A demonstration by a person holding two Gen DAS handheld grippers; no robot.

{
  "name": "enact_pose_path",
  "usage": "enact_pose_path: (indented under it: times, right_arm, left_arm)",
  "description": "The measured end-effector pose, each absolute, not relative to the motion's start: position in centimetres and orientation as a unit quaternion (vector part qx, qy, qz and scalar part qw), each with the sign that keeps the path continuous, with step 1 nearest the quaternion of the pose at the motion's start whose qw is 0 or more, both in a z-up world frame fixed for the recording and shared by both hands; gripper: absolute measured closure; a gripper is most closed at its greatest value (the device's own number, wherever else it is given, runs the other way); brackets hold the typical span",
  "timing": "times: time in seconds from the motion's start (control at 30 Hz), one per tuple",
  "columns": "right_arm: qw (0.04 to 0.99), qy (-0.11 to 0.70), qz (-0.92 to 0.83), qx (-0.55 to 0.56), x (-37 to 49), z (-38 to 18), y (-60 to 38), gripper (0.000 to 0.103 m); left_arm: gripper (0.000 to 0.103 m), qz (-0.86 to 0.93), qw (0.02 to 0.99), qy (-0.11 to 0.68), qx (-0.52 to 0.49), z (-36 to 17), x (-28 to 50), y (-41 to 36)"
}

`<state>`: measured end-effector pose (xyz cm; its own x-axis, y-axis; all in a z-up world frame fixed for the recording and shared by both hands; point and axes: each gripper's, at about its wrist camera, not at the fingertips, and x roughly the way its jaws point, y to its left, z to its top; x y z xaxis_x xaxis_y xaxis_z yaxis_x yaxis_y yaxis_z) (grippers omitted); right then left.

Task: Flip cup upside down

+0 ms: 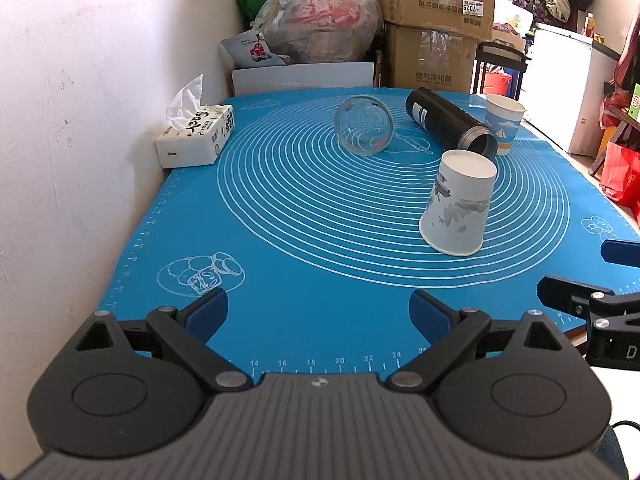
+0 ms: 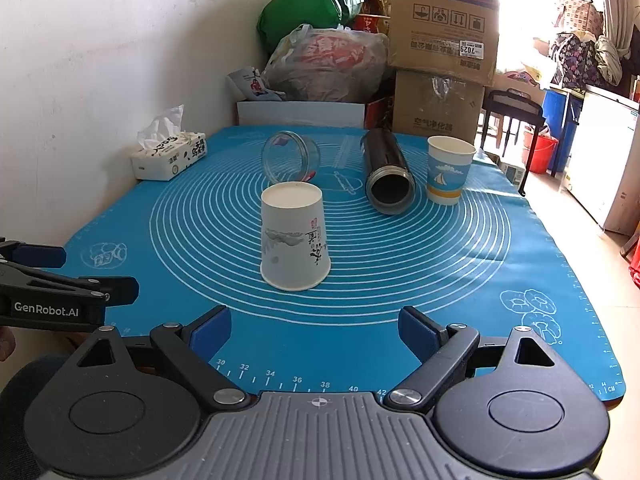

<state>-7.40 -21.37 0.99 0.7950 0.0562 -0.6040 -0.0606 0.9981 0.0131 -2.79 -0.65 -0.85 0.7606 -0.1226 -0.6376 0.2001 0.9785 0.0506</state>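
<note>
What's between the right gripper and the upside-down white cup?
Nothing: only bare blue mat lies between the open right gripper and the inverted white paper cup, shown in the right wrist view.

Both pictures are bright and sharp, with strong daylight coming in from the far right, where the window (image 2: 520,12) glows white. The edges bend and curve, and the corners go dark.
</note>
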Motion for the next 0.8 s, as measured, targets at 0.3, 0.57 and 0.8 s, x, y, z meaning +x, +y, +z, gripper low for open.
enact_pose_path:
  times: [0.3,0.57,0.8]
  right_arm:
    - [0.947,0.319,0.033,-0.005,-7.44,0.98,-21.37,0.011]
    - [0.947,0.318,0.034,-0.006,-7.50,1.12,-21.29,0.011]
    - [0.947,0.320,0.036,-0.008,-7.39,1.16,-21.18,0.011]
  left_arm:
    - [0.006,-0.087,0.936,0.335,0.060,-0.83,-2.81,-0.64]
    - [0.006,-0.086,0.936,0.335,0.060,-0.77,-2.81,-0.60]
    - [0.006,-0.086,0.936,0.336,0.062,-0.77,-2.78,-0.63]
